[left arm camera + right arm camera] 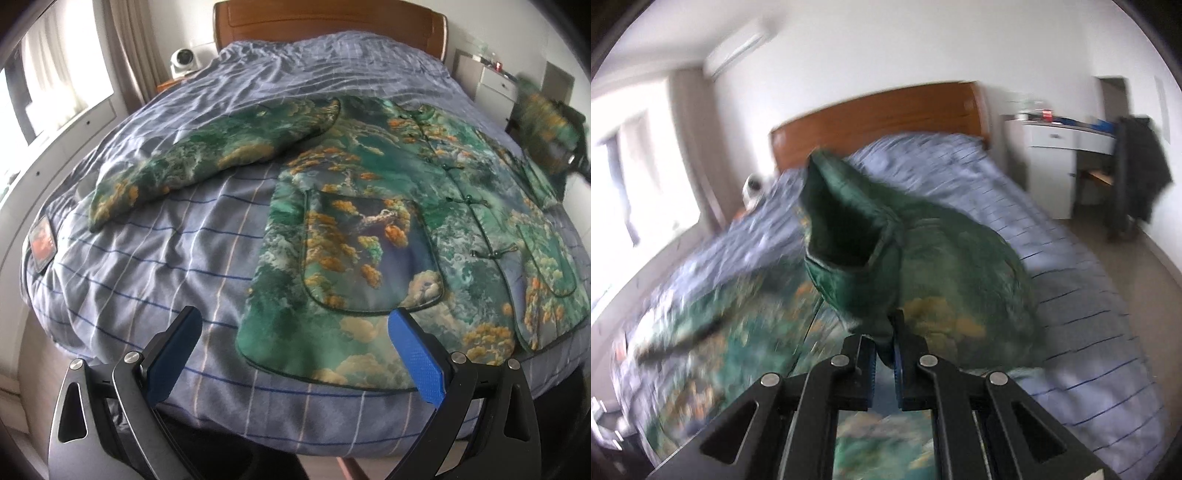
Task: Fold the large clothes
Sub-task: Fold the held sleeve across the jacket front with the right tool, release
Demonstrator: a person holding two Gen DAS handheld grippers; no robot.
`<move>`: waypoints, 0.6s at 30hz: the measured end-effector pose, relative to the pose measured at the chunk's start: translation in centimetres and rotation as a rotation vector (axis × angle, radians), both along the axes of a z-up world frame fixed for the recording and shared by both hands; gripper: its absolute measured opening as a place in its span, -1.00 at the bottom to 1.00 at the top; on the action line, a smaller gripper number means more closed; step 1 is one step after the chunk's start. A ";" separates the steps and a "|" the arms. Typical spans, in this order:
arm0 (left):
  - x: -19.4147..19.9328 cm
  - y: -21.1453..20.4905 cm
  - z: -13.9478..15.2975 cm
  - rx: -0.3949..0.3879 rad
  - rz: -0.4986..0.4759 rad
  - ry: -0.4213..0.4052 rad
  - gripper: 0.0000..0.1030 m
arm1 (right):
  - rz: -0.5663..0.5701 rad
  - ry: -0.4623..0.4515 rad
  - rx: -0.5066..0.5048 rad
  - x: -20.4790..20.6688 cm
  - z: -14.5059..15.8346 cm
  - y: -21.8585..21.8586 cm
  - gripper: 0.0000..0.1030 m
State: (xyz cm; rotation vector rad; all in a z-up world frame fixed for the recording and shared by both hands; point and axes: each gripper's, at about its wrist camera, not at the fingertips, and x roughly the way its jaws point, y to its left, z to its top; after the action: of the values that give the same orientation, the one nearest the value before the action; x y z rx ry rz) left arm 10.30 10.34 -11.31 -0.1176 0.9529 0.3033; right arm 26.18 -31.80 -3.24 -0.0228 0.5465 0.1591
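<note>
Right gripper point(885, 332) fingers pinching jacket sleeve point(849, 236); left gripper point(295, 325) fingers spread over jacket point(369, 229).

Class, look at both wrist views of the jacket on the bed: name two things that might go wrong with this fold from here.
1. The right gripper pinches only the sleeve edge; it may slip free.
2. The left gripper hangs open, pinning nothing, so the jacket may drag across the wrinkled quilt.

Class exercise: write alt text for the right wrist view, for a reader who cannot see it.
The right tongs are shut on the green cuff of a patterned jacket sleeve, lifted above a bed with a blue striped cover. The rest of the jacket lies blurred below on the left, with a wooden headboard behind.
</note>
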 end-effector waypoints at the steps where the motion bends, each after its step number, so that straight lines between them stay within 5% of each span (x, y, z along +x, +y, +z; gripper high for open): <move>1: -0.1 0.1 0.0 0.001 0.003 -0.001 0.96 | 0.021 0.023 -0.021 0.0 -1.1 1.3 -0.86; 6: 0.5 0.0 -0.4 0.002 -0.014 0.013 0.96 | 0.110 0.153 -0.147 -0.3 -7.0 5.9 -0.75; 7: 0.9 -0.3 -0.5 -0.006 -0.030 0.019 0.96 | 0.110 0.167 -0.165 -0.3 -7.7 6.2 -0.63; 10: 2.8 -1.1 -0.4 -0.058 -0.085 0.024 0.96 | 0.154 0.255 -0.172 -0.9 -9.5 6.5 0.24; 18: 11.4 -7.5 1.7 -0.226 -0.355 -0.052 0.96 | 0.232 0.212 -0.099 -8.6 -8.4 5.1 0.29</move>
State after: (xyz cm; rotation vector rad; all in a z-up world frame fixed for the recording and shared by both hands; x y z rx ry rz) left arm 21.73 2.88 -9.57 -0.1598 0.9349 -0.1346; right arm 17.58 -26.67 -11.63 -0.1682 0.7627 0.3636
